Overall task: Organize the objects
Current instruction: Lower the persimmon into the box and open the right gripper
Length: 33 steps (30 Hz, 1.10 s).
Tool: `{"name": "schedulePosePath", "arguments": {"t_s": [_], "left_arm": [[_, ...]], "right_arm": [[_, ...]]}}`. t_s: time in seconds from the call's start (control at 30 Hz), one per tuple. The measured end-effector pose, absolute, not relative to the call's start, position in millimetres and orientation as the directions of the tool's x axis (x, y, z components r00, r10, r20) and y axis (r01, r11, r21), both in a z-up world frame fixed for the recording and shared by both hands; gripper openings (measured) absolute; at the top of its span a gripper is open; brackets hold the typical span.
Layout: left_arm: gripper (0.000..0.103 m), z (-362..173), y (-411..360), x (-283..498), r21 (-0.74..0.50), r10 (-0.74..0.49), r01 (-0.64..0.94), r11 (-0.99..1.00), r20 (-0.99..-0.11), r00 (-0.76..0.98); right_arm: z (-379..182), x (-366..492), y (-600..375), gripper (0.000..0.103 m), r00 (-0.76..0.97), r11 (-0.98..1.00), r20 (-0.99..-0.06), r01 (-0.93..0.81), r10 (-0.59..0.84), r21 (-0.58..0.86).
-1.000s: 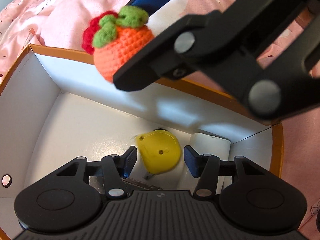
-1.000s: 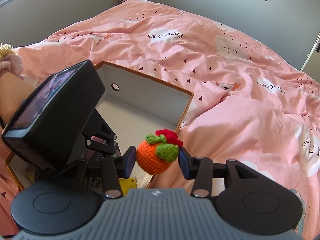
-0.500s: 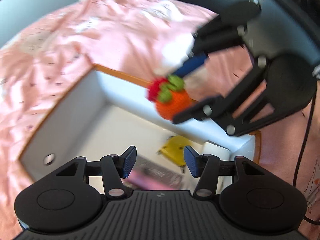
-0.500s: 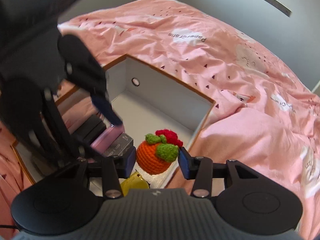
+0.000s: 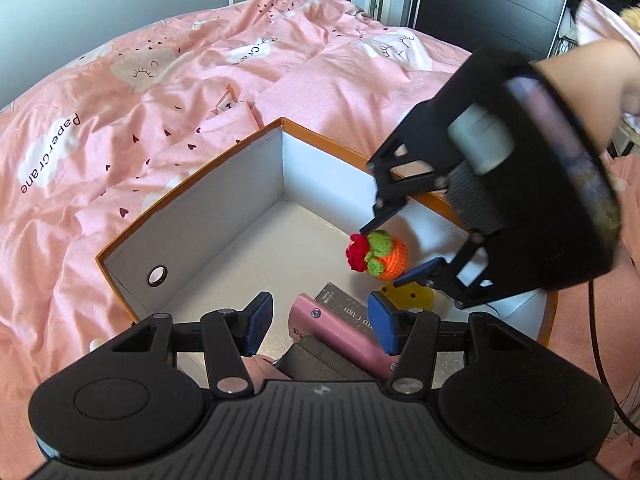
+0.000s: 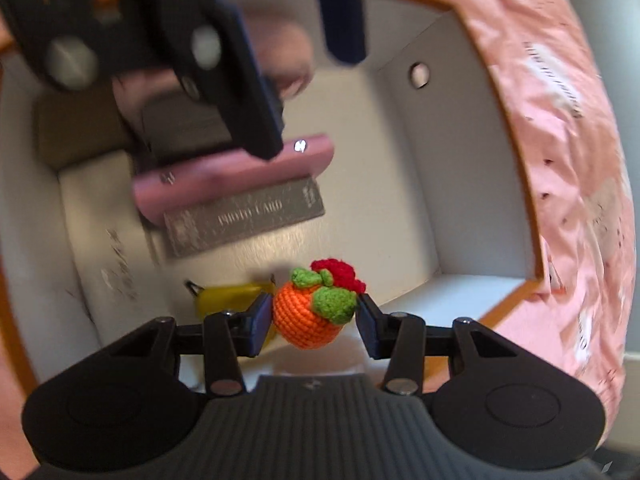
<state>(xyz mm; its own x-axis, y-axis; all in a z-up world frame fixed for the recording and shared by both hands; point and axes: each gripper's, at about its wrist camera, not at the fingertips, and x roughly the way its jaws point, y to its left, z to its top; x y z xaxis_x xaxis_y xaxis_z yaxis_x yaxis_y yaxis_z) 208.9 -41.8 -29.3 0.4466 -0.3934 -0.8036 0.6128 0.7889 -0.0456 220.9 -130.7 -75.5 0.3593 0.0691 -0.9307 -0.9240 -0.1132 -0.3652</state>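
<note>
Right gripper (image 6: 314, 322) pinches round crocheted fruit (image 6: 310, 312) (nubby yarn).

The pink bedsheet (image 5: 168, 92) carries the printed word "PaperCrane" on white clouds. The grey card box (image 6: 244, 216) inside the storage box (image 5: 248, 184) reads "PHOTO CARD".

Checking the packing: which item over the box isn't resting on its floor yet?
The crocheted orange, held in the right gripper above the yellow tag.
</note>
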Motion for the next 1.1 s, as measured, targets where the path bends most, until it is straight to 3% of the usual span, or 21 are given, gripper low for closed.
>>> {"name": "schedulePosePath", "arguments": {"t_s": [0.33, 0.5, 1.1], "left_arm": [[0.063, -33, -25, 211, -0.092, -0.422, 0.589, 0.803, -0.786, 0.452], [0.063, -34, -22, 209, -0.115, -0.439, 0.587, 0.802, -0.779, 0.447], [0.063, -36, -20, 205, -0.128, -0.437, 0.573, 0.809, -0.784, 0.442]], "right_arm": [[-101, 235, -121, 0.048, 0.322, -0.191, -0.946, -0.932, -0.043, -0.308], [-95, 239, -121, 0.048, 0.194, -0.147, -0.981, -0.971, -0.019, -0.189], [-90, 249, -118, 0.051, 0.13, -0.038, -0.988, -0.99, 0.08, -0.134]]}}
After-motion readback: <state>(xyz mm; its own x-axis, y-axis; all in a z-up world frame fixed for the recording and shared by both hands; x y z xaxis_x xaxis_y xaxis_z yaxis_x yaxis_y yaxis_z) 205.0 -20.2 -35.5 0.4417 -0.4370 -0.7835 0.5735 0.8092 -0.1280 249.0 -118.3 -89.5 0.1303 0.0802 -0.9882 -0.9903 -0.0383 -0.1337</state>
